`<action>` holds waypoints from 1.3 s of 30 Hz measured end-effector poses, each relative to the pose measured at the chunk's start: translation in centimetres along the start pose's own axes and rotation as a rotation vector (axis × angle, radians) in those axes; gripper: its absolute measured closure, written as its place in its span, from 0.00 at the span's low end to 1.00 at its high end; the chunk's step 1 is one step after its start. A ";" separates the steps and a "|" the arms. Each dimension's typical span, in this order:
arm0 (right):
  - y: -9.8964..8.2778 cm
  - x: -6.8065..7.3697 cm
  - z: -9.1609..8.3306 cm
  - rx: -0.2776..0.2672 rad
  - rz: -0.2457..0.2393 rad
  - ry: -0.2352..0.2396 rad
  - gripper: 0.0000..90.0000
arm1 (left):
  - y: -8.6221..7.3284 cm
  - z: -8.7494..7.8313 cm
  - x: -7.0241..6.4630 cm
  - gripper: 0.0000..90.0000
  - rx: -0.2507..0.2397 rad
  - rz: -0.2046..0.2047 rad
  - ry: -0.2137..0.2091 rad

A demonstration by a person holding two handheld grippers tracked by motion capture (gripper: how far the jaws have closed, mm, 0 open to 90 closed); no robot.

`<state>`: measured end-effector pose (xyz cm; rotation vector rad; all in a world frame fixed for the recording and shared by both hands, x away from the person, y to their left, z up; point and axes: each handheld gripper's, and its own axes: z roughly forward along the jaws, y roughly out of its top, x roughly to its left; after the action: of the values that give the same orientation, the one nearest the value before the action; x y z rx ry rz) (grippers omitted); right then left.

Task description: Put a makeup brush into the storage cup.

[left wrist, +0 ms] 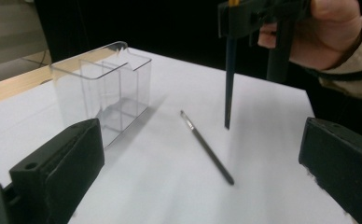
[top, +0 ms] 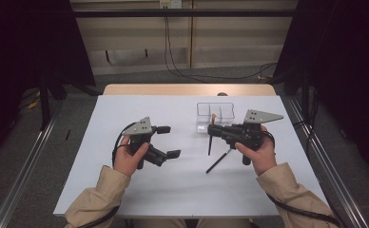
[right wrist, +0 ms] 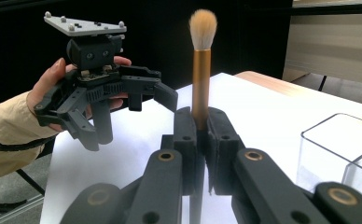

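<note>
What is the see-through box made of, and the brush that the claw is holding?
The box looks like clear hard plastic, maybe acrylic: you can see straight through its thin, shiny walls and dividers. The brush in the right claw has soft, pale, fluffy bristles, natural or synthetic I cannot tell, above a gold sleeve that gleams like metal. Its dark lower handle could be painted wood or plastic.

brushes: 2 | clear organizer: 1 | grippers: 2

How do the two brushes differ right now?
The gold-ferrule brush stands upright, clamped in the right gripper; the thin brush lies flat on the white table, untouched. The held one has a fluffy round tuft; the lying one has a small fine tip. Both have dark handles.
</note>
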<state>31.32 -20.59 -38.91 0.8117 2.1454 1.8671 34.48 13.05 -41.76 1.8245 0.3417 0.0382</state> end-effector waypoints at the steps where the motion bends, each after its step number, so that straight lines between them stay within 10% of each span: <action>1: 0.0 0.0 0.0 0.000 0.000 0.000 0.93 | -0.1 -0.2 0.1 0.00 0.003 0.004 0.004; 39: 0.2 -0.7 -1.2 -0.001 -0.007 -0.039 0.93 | -3.4 -8.0 1.1 0.00 -0.026 -0.006 0.100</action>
<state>31.42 -21.97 -38.63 0.8319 2.1220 1.8333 33.19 21.68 -42.93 1.7997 0.4158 0.1294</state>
